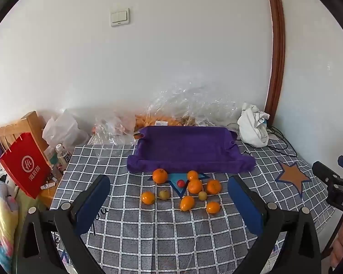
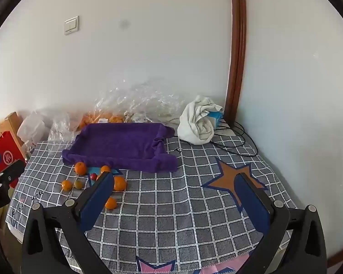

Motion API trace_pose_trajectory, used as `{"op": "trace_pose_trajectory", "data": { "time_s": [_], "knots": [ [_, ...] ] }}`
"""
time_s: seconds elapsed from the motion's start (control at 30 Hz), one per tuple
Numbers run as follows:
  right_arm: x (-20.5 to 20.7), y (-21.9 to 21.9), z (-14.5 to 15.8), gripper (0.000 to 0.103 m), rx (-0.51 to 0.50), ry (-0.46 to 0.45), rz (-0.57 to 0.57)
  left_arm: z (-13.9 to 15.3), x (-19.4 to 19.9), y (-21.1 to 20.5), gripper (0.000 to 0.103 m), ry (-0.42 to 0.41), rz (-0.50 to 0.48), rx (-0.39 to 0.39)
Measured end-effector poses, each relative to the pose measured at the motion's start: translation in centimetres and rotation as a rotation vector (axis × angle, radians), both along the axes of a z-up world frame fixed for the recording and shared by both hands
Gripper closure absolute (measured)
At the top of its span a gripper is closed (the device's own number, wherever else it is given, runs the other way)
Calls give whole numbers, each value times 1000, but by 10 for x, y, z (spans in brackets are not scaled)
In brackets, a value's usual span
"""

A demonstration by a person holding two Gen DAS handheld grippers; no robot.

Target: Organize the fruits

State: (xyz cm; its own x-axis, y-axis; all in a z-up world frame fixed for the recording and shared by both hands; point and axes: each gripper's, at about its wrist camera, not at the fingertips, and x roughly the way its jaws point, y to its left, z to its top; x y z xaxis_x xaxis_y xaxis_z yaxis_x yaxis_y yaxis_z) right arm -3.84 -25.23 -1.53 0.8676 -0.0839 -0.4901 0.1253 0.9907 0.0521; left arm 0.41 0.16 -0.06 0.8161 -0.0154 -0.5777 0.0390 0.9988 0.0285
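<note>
Several oranges, such as one (image 1: pixel 160 175) at the left and one (image 1: pixel 194 186) in the middle, lie loose on the checked tablecloth (image 1: pixel 148 235) with two small green fruits (image 1: pixel 164 194) and a small red one (image 1: pixel 181 183). Just behind them sits a tray draped in a purple towel (image 1: pixel 189 150), nothing in it. My left gripper (image 1: pixel 169 180) hangs open above the cloth, short of the fruit. In the right wrist view my right gripper (image 2: pixel 175 177) is open too, right of the fruit (image 2: pixel 80 168), its left finger (image 2: pixel 96 202) covering part of the cluster. The purple towel tray (image 2: pixel 119 147) lies beyond.
Crumpled clear plastic bags (image 1: pixel 189 105) holding more oranges lie against the wall behind the tray. A white cloth bundle (image 1: pixel 252 125) and black cables (image 2: pixel 235 141) occupy the back right corner. A red paper bag (image 1: pixel 26 166), bottles and a wooden chair stand off the table's left edge.
</note>
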Motion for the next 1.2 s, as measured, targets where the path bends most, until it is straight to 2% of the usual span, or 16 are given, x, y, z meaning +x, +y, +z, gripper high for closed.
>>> {"op": "trace_pose_trajectory", "data": {
  "time_s": [0.2,0.27,0.6,1.2],
  "knots": [
    [-6,-20,-6,0,-29,22,-6,7,-1,4,0,-10,8,-33],
    [0,-1,-6,0,-70,47,-5,6,-2,8,0,-17,16,-36],
    [0,10,-14,0,-62,55,-18,1,-9,6,0,-33,15,-35],
    [-3,15,-10,0,-62,43,-12,3,-13,9,0,-31,18,-51]
  ]
}}
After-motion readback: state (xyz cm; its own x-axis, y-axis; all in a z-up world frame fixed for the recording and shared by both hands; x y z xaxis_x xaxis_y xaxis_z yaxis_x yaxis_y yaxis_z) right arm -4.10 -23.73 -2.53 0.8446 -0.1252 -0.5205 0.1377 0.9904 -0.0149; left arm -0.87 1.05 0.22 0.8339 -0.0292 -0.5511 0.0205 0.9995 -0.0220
